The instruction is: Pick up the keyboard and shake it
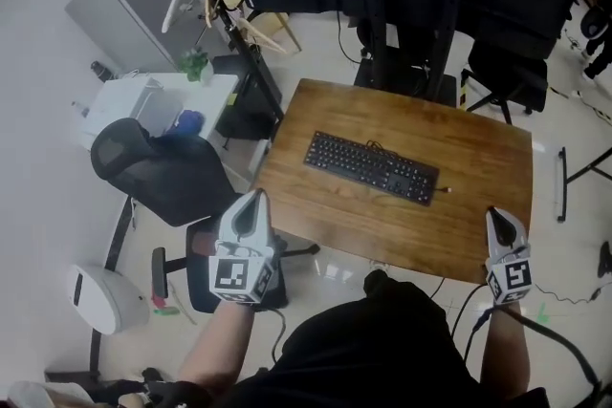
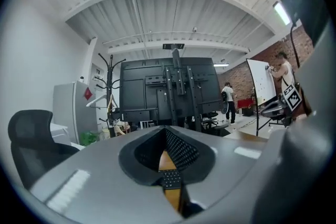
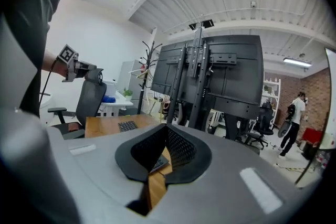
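Head view: the keyboard (image 1: 372,166) lies untouched mid-bench (image 1: 478,169). Your left hand-held gripper (image 1: 252,198) and right hand-held gripper (image 1: 498,218) hang closed on nothing off the near edge, likely spread wide to take both ends.

Person wears a black short-sleeved top (image 1: 373,354). Left gripper (image 1: 255,198) and right gripper (image 1: 497,215) match: smooth grey shells tapering to a point, with a white marker cube (image 1: 239,274) printed with black squares at the rear of each. Black dimpled pads (image 2: 181,149) line the inner jaw faces, and a black cable (image 1: 559,344) trails off the right gripper's back end.
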`<state>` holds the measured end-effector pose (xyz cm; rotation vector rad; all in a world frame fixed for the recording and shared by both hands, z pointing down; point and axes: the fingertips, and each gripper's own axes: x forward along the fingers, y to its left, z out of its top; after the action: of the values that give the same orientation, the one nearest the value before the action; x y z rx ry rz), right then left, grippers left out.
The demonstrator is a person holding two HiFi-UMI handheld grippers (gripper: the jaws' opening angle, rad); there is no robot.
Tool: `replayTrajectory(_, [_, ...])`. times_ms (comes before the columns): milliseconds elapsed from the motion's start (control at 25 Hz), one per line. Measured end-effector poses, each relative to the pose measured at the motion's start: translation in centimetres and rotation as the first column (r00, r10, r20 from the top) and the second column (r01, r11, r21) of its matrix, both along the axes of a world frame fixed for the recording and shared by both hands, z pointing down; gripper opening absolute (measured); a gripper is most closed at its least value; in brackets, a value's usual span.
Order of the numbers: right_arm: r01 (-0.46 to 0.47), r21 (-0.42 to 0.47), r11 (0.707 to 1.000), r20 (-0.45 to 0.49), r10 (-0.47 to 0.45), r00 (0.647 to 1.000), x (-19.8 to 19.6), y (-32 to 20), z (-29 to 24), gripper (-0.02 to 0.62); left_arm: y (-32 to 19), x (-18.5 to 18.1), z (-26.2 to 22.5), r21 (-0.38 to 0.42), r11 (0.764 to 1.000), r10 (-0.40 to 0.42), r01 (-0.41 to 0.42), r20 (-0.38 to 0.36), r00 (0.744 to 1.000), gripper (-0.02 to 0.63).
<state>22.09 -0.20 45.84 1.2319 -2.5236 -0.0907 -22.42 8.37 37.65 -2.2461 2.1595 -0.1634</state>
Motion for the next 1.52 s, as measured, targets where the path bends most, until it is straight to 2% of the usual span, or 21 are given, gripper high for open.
replayTrajectory(80, [-0.015,-0.011,1.0,0.012,0.015,1.0,-0.2,-2.7,0.5,0.003,-2.4,-0.1,-0.6,0.004,1.0,-0.006,0.006,-0.016,1.0,0.0])
replayTrajectory(240, [0.03,0.023,0.999,-0.009,-0.03,1.0,-1.1,-6.1,1.4,0.003,-6.1,0.5,-1.3,0.029,0.999,0.016,-0.015,-0.017,1.0,0.0])
replayTrajectory(320, [0.025,0.011,1.0,-0.015,-0.025,1.0,-1.6,-7.3,2.0,0.003,-7.8,0.2,-0.8,0.02,0.999,0.035,-0.034,-0.018,0.999,0.0])
replayTrajectory(520, [0.029,-0.089,0.996,0.002,-0.029,1.0,-3.8,-7.5,4.5,0.003,-11.7,-1.3,2.3,-0.09,0.993,0.071,-0.074,-0.036,0.997,0.0])
replayTrajectory(680, [-0.034,-0.139,0.99,0.004,0.035,0.999,-3.7,-7.0,6.3,0.003,-13.5,-1.9,4.0,-0.118,0.987,0.103,-0.111,-0.07,0.992,0.0])
replayTrajectory(760, [-0.064,-0.19,0.98,0.013,0.068,0.998,-3.6,-6.9,7.3,0.003,-14.1,-2.2,4.8,-0.134,0.982,0.123,-0.135,-0.092,0.988,0.0])
replayTrajectory(920, [-0.019,-0.313,0.95,-0.008,0.018,1.0,-4.8,-6.3,10.2,0.003,-15.5,-2.9,6.9,-0.171,0.97,0.16,-0.174,-0.097,0.982,0.0])
replayTrajectory(1040, [-0.026,-0.377,0.926,-0.016,0.022,1.0,-5.1,-6.2,12.5,0.003,-16.6,-3.4,9.7,-0.223,0.954,0.179,-0.198,-0.103,0.978,0.0])
replayTrajectory(1240, [-0.084,-0.411,0.908,-0.038,0.076,0.996,-4.7,-7.1,15.1,0.003,-18.3,-4.2,16.0,-0.344,0.912,0.204,-0.223,-0.09,0.975,0.002])
replayTrajectory(1400, [-0.101,-0.455,0.884,-0.059,0.083,0.995,-4.8,-7.8,17.1,0.004,-18.6,-4.2,20.3,-0.392,0.883,0.217,-0.259,-0.149,0.965,0.002])
replayTrajectory(1440, [-0.107,-0.467,0.878,-0.062,0.089,0.994,-4.7,-8.0,17.5,0.026,-18.7,-4.3,21.1,-0.401,0.878,0.213,-0.261,-0.16,0.964,0.003])
replayTrajectory(1520, [-0.119,-0.497,0.859,-0.063,0.101,0.993,-4.6,-8.4,18.5,0.152,-19.0,-4.2,22.3,-0.417,0.869,0.209,-0.268,-0.182,0.961,0.012])
